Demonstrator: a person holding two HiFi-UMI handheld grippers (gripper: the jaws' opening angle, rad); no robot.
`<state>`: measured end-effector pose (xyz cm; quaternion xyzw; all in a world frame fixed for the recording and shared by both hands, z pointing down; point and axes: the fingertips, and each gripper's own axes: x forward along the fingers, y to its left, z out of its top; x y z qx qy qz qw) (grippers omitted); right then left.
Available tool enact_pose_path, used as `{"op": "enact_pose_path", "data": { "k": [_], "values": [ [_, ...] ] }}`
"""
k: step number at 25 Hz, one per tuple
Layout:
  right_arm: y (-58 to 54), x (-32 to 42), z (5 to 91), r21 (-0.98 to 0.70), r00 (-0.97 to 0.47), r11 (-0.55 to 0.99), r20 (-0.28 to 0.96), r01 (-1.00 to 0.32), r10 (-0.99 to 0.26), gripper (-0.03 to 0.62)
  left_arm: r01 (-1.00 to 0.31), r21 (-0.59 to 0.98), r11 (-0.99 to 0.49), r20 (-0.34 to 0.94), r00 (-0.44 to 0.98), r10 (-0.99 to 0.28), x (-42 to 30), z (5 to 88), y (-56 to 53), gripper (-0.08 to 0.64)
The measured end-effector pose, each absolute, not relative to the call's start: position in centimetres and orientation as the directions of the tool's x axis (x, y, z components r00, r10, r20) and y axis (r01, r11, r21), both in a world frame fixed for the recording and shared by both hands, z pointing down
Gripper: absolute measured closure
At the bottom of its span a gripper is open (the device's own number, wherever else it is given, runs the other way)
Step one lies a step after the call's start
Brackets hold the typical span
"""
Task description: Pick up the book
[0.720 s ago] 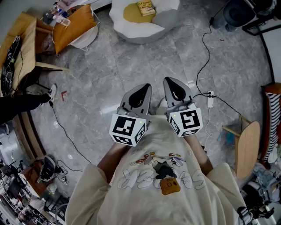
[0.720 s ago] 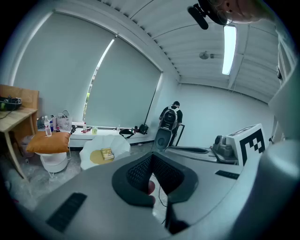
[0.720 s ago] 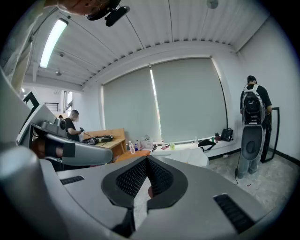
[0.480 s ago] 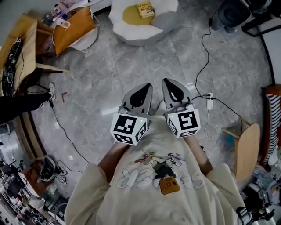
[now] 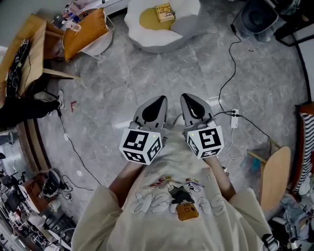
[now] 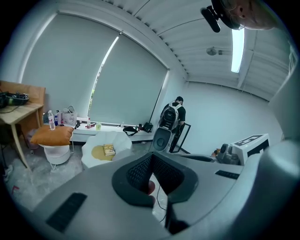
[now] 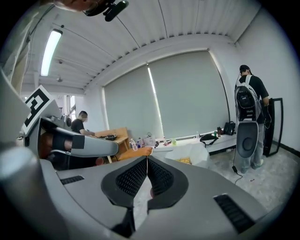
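Book [image 5: 164, 12] on white seat [image 5: 147, 40], far across floor [image 5: 142, 78], cable [image 5: 229, 66] nearby; left hand-held gripper [image 5: 158, 101], right hand-held gripper [image 5: 190, 98] closed, empty

The head view has turned a little clockwise. At the right, the power strip [image 5: 234, 118] and the wooden board [image 5: 274, 179] sit lower in the picture than before. At the left, the shoe [image 5: 59, 99] and the dark-clad leg [image 5: 22, 109] sit higher. The book [image 5: 164, 12] on the white seat [image 5: 147, 41] lies slightly farther from the top edge. The left gripper [image 5: 162, 99] and the right gripper [image 5: 187, 97] have both sunk a touch in the picture, and the left one's marker cube [image 5: 141, 145] has edged leftward.
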<state>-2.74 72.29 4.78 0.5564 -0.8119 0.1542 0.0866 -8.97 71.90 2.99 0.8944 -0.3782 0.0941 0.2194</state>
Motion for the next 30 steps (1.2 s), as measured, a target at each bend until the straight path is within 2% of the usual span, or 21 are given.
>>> {"op": "enact_pose_path", "data": {
  "k": [14,30],
  "values": [
    [71.9,0.1,7.0,-0.186,-0.392,0.347,0.380,-0.919,-0.837,0.572,-0.739,0.354,-0.573,0.394,0.674,-0.625,-5.9,5.4,71.9,0.563],
    [52.4,-0.6,6.3,-0.136,-0.362,0.336,0.411,-0.932,-0.837,0.572,-0.714,0.368,-0.595,0.369,0.700,-0.612,-7.4,5.6,53.7,0.563]
  ]
}}
